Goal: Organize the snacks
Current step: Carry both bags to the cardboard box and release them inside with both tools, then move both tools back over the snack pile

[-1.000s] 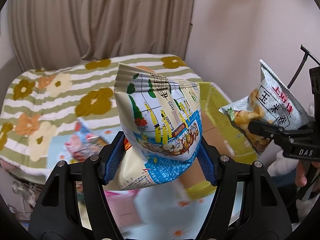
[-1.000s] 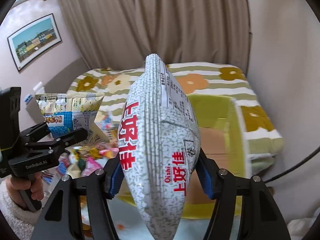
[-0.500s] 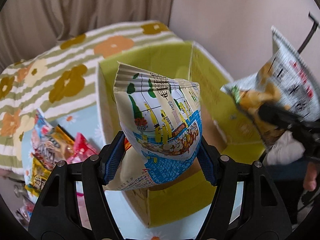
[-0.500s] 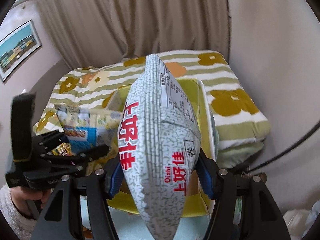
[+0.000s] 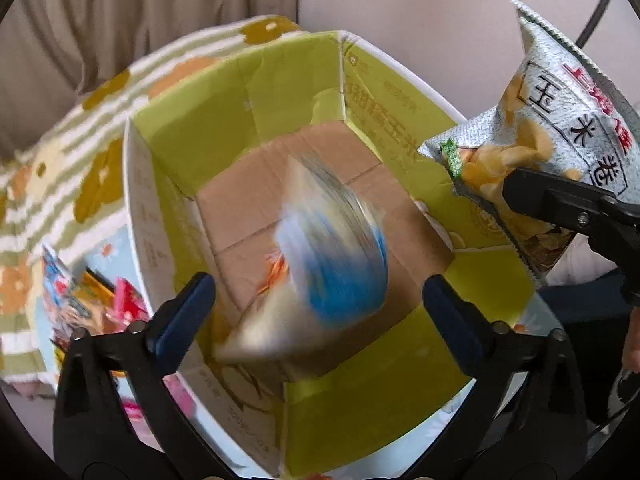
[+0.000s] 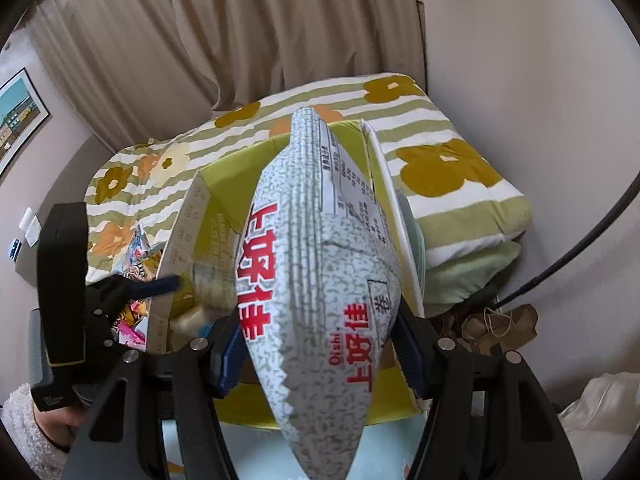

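Presently the blue-and-white snack bag (image 5: 332, 264), blurred, sits free inside the green-lined box (image 5: 256, 92), between the left gripper (image 5: 320, 300)'s jaws, which have just opened wide. Right gripper (image 6: 320, 352) pinches the "Oishi" bag (image 6: 316, 280) above the box; loose snacks (image 5: 76, 300) lie beside the box.

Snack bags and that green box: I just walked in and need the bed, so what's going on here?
A person is sorting snacks into the open green box on the bed. The left tool has just been opening its jaws, and the blue and white bag, blurred, is dropping free between them into the box. The right tool grips the grey speckled bag beside the box, not yet let go. More snacks lie outside.
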`<state>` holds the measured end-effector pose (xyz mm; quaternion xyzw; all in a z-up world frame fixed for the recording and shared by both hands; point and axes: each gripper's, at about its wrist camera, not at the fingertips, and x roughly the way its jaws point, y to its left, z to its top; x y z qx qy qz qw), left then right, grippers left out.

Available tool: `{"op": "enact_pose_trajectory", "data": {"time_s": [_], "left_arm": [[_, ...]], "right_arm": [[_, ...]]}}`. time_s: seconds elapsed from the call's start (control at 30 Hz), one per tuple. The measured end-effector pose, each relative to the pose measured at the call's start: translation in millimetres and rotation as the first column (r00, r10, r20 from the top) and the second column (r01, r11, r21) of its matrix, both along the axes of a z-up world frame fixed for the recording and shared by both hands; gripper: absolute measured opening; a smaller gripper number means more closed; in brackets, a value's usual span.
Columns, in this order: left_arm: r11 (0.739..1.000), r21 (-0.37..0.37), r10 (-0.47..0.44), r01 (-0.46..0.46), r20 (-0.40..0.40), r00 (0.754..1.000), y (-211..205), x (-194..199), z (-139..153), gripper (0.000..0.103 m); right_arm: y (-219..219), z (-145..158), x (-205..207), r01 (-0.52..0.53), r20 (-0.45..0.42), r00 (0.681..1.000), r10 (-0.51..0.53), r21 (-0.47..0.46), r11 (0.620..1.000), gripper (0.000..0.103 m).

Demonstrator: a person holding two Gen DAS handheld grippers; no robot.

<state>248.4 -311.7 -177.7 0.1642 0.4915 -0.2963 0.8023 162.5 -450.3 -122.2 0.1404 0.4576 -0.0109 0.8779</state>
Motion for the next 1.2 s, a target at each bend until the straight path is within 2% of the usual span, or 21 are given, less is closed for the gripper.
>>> {"op": "enact_pose_trajectory", "data": {"time_s": [0.17, 0.43, 0.5, 0.57, 0.63, 0.73, 1.0, 1.2], "left_arm": [[1.000, 0.018, -0.014, 0.014, 0.026, 1.000, 13, -7, 7, 0.103], [1.000, -0.010, 0.025, -0.025, 0.024, 0.999, 39, -15, 15, 0.103], [0.999, -0.018, 0.036, -0.035, 0.031, 0.999, 44, -17, 18, 0.103], [0.999, -0.020, 0.050, -0.049, 0.042, 0.998, 48, -19, 21, 0.103], [0.998, -0.022, 0.064, -0.063, 0.055, 0.996, 52, -21, 25, 0.103], [0.996, -0.026, 0.087, -0.086, 0.072, 0.994, 58, -25, 30, 0.103], [0.987, -0.057, 0.158, -0.153, 0.100, 0.982, 75, -46, 43, 0.103], [0.971, -0.101, 0.232, -0.218, 0.156, 0.960, 89, -66, 67, 0.103]], "right_arm": [[1, -3, -4, 0.004, -0.009, 1.000, -0.004, -0.023, 1.000, 0.059], [12, -9, 2, -0.008, -0.021, 1.000, 0.006, -0.073, 0.997, 0.061], [12, -11, 2, -0.002, -0.013, 1.000, 0.001, -0.076, 0.997, 0.068], [11, -12, 1, 0.005, 0.006, 1.000, -0.005, -0.082, 0.997, 0.095], [11, -10, -3, 0.010, 0.032, 0.999, -0.007, -0.088, 0.996, 0.102], [11, -4, -10, 0.010, 0.065, 0.998, -0.003, -0.106, 0.994, 0.102], [12, 6, -28, -0.016, 0.082, 0.996, 0.025, -0.103, 0.995, 0.102], [10, 26, -39, -0.044, 0.118, 0.992, 0.053, -0.078, 0.996, 0.102]]}}
